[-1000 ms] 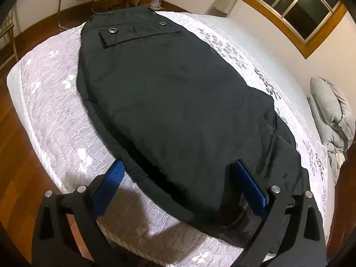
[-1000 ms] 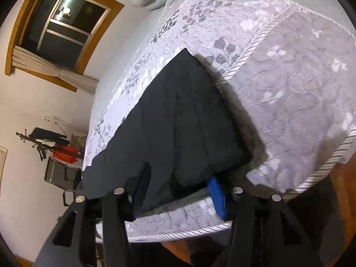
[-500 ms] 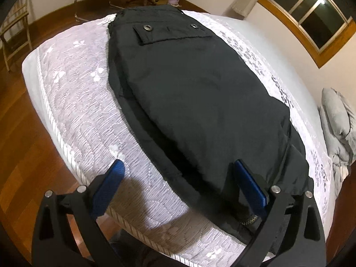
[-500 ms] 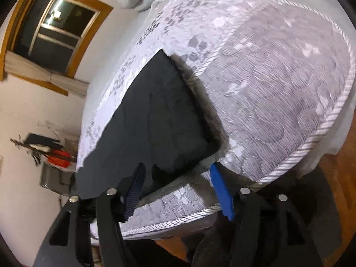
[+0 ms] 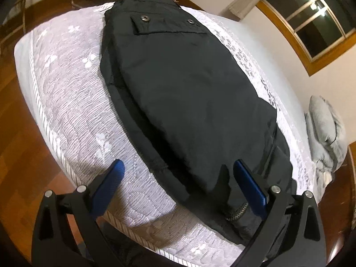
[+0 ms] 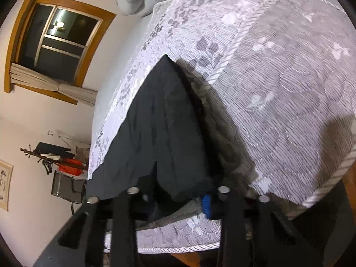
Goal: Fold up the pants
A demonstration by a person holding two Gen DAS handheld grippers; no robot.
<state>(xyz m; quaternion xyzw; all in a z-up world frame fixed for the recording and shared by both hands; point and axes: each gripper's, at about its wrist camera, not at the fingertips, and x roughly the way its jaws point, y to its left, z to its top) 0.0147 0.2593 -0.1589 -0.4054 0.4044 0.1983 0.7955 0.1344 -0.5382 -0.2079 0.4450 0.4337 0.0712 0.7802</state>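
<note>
Black pants point(image 5: 191, 93) with silver snap buttons point(image 5: 145, 18), lying ahead of the left gripper's point(image 5: 178, 178) blue-padded black fingers. Mattress point(image 5: 73, 102) under them is pale lilac-grey with white floral quilting and striped cord piping. Floor point(image 5: 20, 155) left of it reddish-brown wood; window frame point(image 6: 17, 44) orange-brown.

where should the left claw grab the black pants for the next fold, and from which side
Take the near end of the black pants, the zipper corner by the mattress edge. Come in low from that near edge: the cloth lies flat, and only there does a free edge sit close to the open left claw. The right claw is at the hem end.
</note>
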